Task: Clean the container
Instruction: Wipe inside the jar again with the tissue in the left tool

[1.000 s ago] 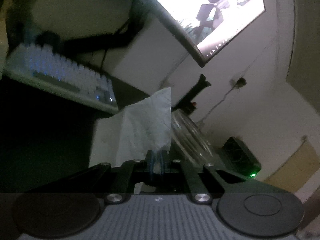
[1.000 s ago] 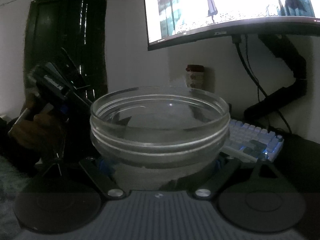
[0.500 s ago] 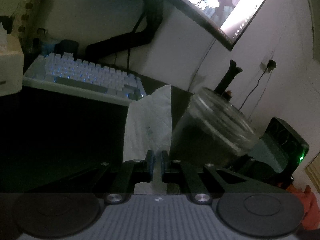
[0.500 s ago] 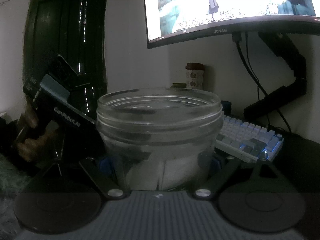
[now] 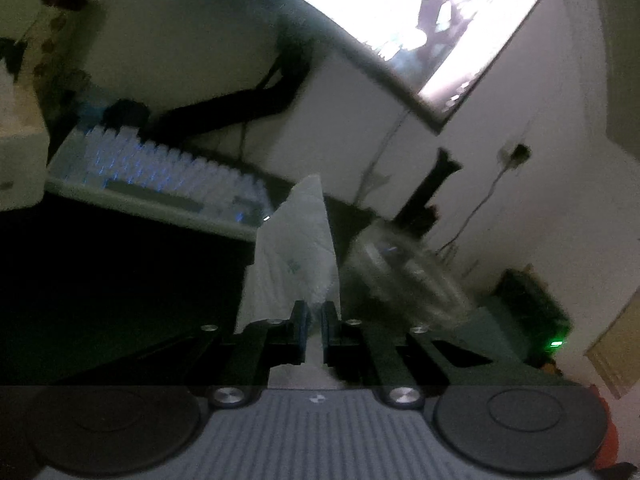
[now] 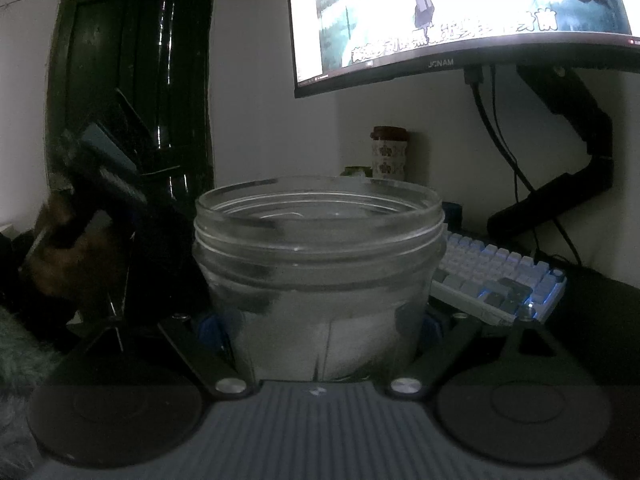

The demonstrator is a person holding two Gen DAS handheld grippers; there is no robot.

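Nearest to me, the right gripper (image 6: 320, 324) has its two fingers spread wide and pressed against the sides of a clear glass jar (image 6: 320, 264), which it holds upright with its open mouth at the top and nothing in the way of it. The jar looks lifted clear of the dark desk (image 6: 592, 320) rather than standing on it, though the light is too poor to be sure. The glass is cloudy low down; whether that is grime or only reflection I cannot tell.

Just beside it, the left gripper (image 5: 314, 320) has its jaws pinched together on the bottom edge of a folded white paper towel (image 5: 296, 256), which stands up stiffly from the fingers. The towel is next to the jar's wall, outside it, not in the mouth.

Beyond them a lit keyboard (image 6: 500, 280) lies toward the back edge of the desk, under a bright monitor (image 6: 460, 12).

By my reckoning both things are in hand and the wiping itself is in progress or about to start; the inside remains to be done.
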